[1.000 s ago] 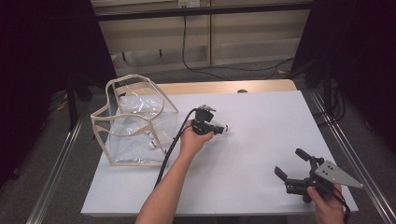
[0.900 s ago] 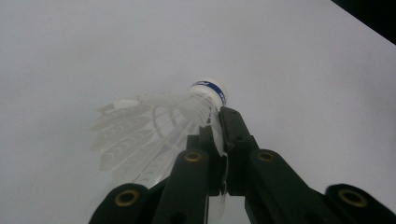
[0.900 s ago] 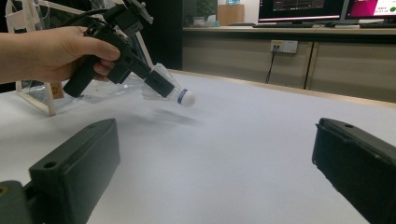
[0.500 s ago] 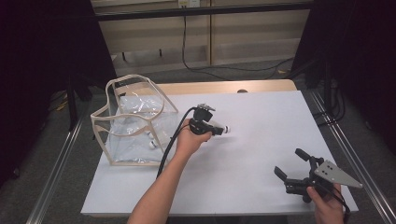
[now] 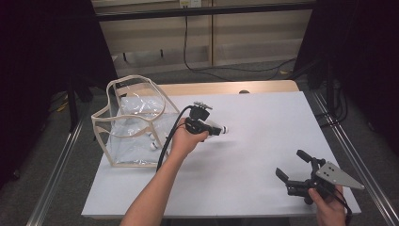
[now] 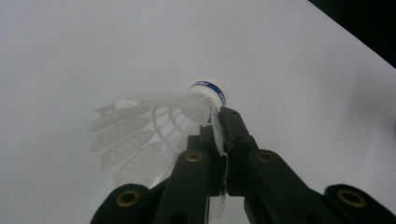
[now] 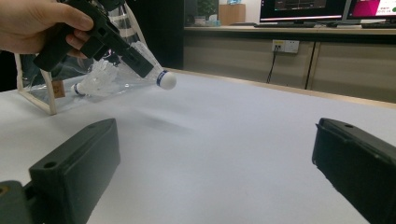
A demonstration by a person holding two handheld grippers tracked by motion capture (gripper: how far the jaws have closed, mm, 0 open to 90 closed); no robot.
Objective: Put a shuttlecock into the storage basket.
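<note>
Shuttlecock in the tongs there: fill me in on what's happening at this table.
A person works with tongs in each hand. The left tongs are shut on the feathers of a white shuttlecock, held just above the white table beside a clear bag with more shuttlecocks inside. The right tongs wait open, near the table's front right corner.

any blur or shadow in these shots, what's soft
Left gripper view: shuttlecock fairly sharp, table a hazy grey. Right gripper view: its own jaws loom soft up close, a faint shadow under the shuttlecock. High view: dark surroundings, table evenly lit.
</note>
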